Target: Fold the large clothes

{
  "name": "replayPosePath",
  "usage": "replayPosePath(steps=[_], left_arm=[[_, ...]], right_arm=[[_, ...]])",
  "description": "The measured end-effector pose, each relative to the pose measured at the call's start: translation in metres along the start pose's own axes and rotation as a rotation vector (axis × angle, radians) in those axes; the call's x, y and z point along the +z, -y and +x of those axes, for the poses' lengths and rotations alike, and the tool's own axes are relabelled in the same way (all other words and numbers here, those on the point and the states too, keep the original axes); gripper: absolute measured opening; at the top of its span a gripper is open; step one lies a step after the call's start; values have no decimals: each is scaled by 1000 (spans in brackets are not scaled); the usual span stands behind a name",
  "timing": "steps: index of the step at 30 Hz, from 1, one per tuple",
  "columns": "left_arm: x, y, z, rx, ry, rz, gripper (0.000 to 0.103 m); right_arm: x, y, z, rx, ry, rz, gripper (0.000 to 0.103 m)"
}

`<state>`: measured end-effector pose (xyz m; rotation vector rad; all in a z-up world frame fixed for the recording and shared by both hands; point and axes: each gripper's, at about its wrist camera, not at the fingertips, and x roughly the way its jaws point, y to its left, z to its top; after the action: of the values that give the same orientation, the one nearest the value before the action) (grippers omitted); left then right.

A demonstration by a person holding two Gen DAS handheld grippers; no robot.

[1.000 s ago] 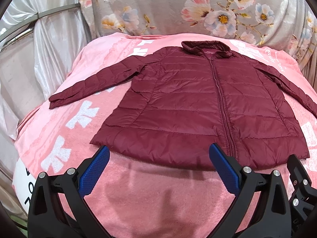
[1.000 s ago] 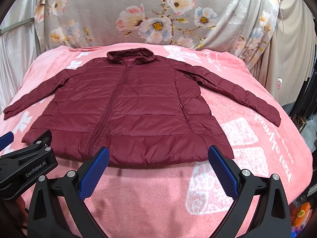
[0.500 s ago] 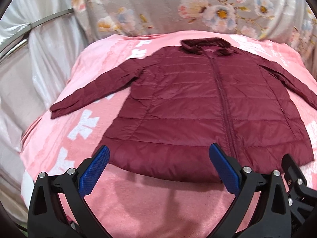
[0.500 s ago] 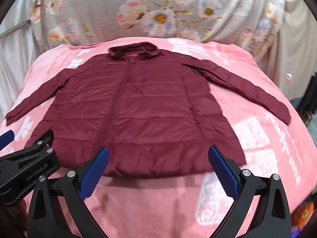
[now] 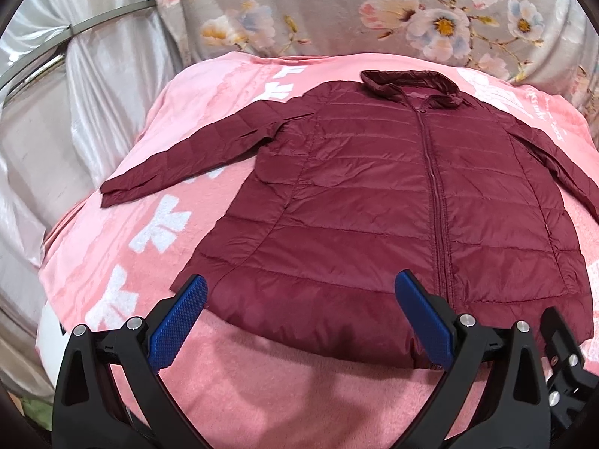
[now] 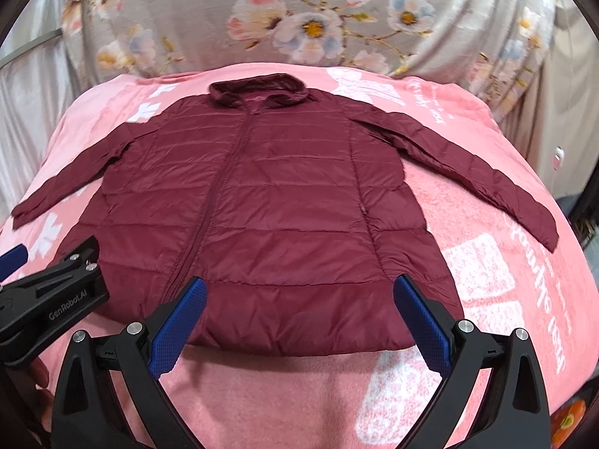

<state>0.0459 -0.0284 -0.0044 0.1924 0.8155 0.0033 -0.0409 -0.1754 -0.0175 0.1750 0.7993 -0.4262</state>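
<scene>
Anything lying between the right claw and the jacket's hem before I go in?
No. In the right wrist view only bare pink blanket shows between the open right claw and the maroon jacket hem; the claw's tips overlap the hem in the picture.

Both wrist cameras look forward from the near edge of the bed, angled down over the pink blanket (image 5: 232, 385) toward the floral curtain (image 6: 299, 18) at the far side. The left view sits slightly left, the right view slightly right, each low and close to the hem. Both share the whole maroon jacket (image 5: 374, 194); the right view catches the left hand-held gripper (image 6: 48, 299) at its left edge.
</scene>
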Motion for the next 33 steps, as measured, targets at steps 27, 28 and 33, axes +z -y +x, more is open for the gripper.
replayPosePath(steps=[27,28,33], left_arm=[[16,-9,-17,-101,58,-6,98],[19,-8,-17,-110,62,-10,98],[32,-6,-20,-100,142,-49,98]], right_arm=[[17,99,9,-55,23,222,98],[19,108,12,-59,19,248,98],[29,199,29,-105,88,436,98]])
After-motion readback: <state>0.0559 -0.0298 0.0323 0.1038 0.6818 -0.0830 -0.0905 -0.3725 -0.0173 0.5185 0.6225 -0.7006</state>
